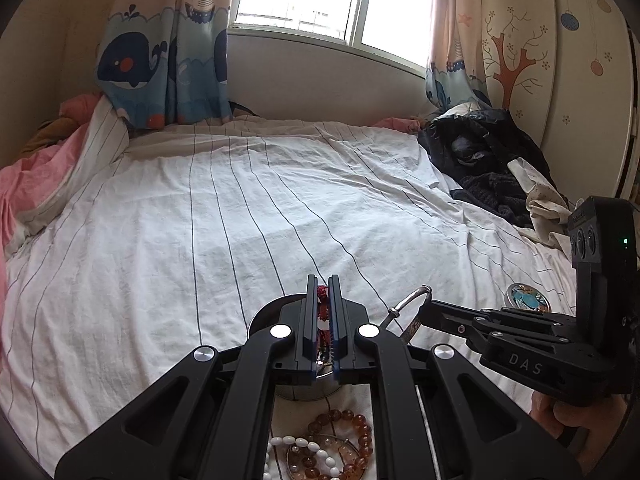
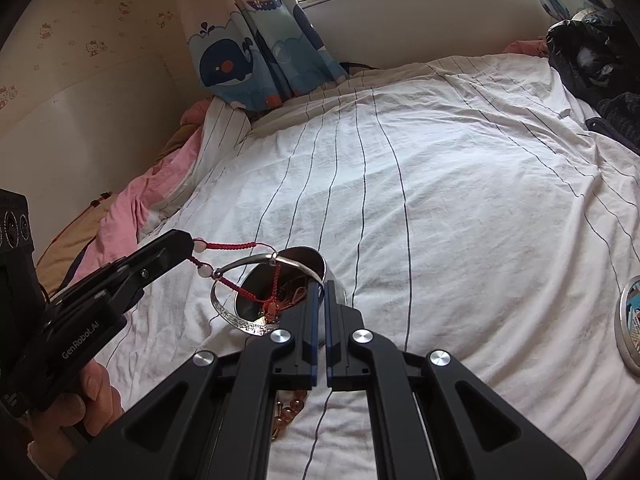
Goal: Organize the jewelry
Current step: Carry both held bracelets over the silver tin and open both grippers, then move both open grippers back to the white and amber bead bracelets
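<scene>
My left gripper (image 1: pixel 323 280) is shut on a red cord bracelet (image 1: pixel 322 312). In the right wrist view the left gripper (image 2: pixel 191 245) holds that red cord bracelet (image 2: pixel 240 245), which has white beads. Its strands loop through a silver bangle (image 2: pixel 248 263) and hang into an open round tin (image 2: pixel 256 300). My right gripper (image 2: pixel 320 285) is shut on the bangle's rim, just over the tin. The left wrist view shows the right gripper (image 1: pixel 427 301) pinching the silver bangle (image 1: pixel 408 300) beside my left fingers. The tin (image 1: pixel 296 394) lies under the left gripper.
An amber bead bracelet (image 1: pixel 352 428) and a white bead bracelet (image 1: pixel 300 442) lie on the striped bedsheet (image 1: pixel 240 220) near me. The tin's picture lid (image 2: pixel 628 320) rests on the right. Dark clothes (image 1: pixel 480 160) are piled at the far right, pink bedding (image 2: pixel 120 216) at the left.
</scene>
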Motion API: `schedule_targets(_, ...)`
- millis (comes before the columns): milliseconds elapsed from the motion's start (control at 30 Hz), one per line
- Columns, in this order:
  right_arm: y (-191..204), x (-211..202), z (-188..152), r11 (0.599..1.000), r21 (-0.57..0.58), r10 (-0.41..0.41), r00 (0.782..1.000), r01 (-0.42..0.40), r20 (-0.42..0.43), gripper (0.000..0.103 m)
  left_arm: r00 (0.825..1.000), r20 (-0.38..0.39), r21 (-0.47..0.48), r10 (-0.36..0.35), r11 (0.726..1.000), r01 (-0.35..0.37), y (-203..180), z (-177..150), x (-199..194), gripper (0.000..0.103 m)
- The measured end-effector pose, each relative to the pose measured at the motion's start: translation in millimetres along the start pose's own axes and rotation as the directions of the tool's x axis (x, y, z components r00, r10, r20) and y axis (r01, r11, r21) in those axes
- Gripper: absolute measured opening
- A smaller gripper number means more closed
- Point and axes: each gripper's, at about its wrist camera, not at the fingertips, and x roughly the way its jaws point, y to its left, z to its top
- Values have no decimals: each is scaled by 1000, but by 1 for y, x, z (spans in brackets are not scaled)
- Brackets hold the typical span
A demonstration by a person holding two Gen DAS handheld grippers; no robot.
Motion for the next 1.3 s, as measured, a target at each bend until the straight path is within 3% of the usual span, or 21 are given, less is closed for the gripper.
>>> schedule_targets(333, 2, 9, 12, 999, -28, -21, 1000, 21, 11, 3, 998, -37, -72, -43, 997, 40, 16, -5, 30, 5)
schedule_targets(433, 3, 14, 12, 999, -34, -32, 999, 33, 6, 3, 993, -113, -63, -10, 998, 3, 18, -11, 51, 5)
schedule_targets(533, 4, 19, 12, 998, -39, -42, 999, 42, -5, 3, 972, -233, -78, 40, 995, -60, 28, -21, 72, 7)
schedule_targets(600, 6, 24, 12, 997, -51, -50, 999, 49, -12, 3, 970, -236, -83, 52, 994, -73, 33, -24, 69, 11)
schedule_targets(733, 16, 38, 14, 994, -93, -61, 997, 57, -40, 3, 976, -202, -128, 81, 986, -108, 47, -19, 46, 31)
schedule_targets(1000, 34, 63, 7, 993, -112, -58, 992, 45, -110, 6, 980, -169, -119, 106, 985, -127, 50, -13, 5, 39)
schedule_targets(1100, 30, 59, 5, 996, -81, -49, 993, 41, -106, 23, 980, -177, -109, 94, 988, -114, 45, -17, -2, 41)
schedule_targets(1300, 16, 39, 1, 999, -19, -38, 996, 36, -81, 27, 975, -199, -76, 99, 990, -116, 38, -33, -12, 45)
